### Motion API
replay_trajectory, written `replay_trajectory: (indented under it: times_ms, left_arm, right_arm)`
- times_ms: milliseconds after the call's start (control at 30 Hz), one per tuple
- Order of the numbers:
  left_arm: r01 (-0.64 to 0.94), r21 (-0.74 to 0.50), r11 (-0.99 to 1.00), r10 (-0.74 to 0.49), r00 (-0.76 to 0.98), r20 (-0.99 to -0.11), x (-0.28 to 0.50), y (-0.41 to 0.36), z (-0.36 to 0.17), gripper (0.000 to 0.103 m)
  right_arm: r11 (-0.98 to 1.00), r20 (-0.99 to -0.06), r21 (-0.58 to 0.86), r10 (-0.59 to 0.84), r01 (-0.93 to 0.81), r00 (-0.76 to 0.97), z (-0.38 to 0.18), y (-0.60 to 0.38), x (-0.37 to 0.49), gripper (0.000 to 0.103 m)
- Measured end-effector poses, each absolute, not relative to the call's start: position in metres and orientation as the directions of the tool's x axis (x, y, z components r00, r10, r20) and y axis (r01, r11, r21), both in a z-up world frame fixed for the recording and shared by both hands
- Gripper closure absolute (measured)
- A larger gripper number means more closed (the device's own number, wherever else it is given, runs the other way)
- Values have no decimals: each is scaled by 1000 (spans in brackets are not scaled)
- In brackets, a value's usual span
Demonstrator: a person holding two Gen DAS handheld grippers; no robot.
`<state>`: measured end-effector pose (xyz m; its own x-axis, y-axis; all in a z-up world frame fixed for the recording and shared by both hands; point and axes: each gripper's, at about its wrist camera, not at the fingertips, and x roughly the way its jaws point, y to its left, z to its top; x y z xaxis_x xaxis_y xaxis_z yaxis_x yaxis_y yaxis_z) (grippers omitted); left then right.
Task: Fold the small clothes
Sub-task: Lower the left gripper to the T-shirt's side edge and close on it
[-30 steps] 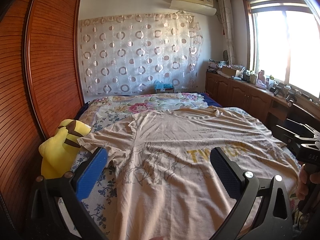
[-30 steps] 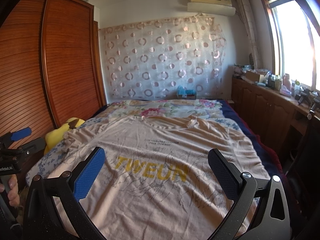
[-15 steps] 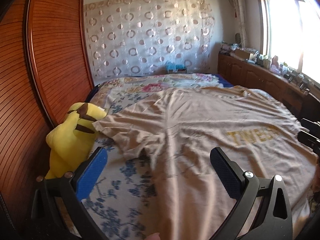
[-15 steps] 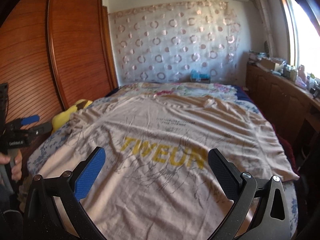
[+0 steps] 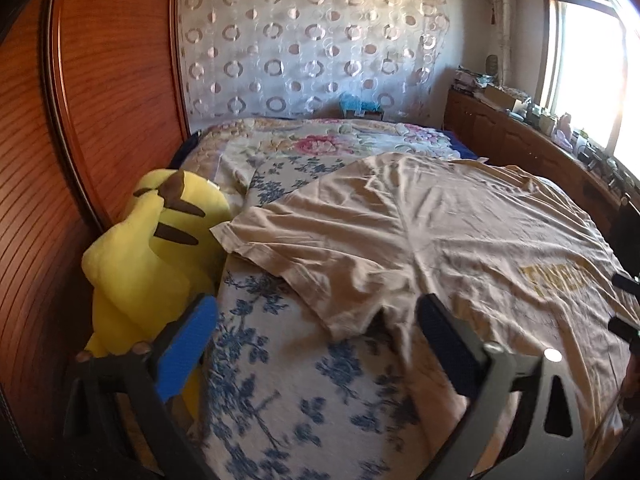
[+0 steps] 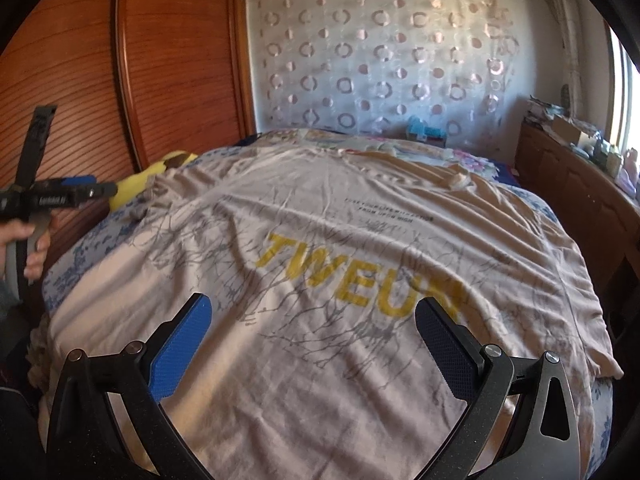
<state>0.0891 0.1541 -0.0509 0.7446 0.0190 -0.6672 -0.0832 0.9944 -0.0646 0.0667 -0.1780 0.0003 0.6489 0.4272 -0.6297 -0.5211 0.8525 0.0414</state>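
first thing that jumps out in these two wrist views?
The beige T-shirt spread flat over the floral bedspread, with yellow lettering across its middle. Next, the bright yellow plush toy wedged between the bed's left edge and the wooden wardrobe, just beyond the shirt's left sleeve. The left hand-held gripper is open near that sleeve, and the right hand-held gripper is open over the print.

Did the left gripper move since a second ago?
Yes. The left gripper swung toward the yellow plush toy and the T-shirt sleeve, away from the window side.
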Motion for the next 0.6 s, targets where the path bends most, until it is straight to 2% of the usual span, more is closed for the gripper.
replay_trajectory:
  times_ms: [267, 367, 600]
  left_arm:
    - [-86, -141, 986, -51, 651, -758, 139, 181, -75, 31]
    - [-109, -165, 980, -59, 635, -770, 156, 190, -81, 32]
    - [-148, -124, 981, -13, 589, -808, 184, 203, -94, 35]
  right_arm:
    - [846, -644, 31, 424, -532, 637, -7, -173, 69, 0]
    - [847, -644, 42, 428, -530, 634, -8, -174, 69, 0]
    - [849, -639, -9, 402, -529, 656, -9, -167, 64, 0]
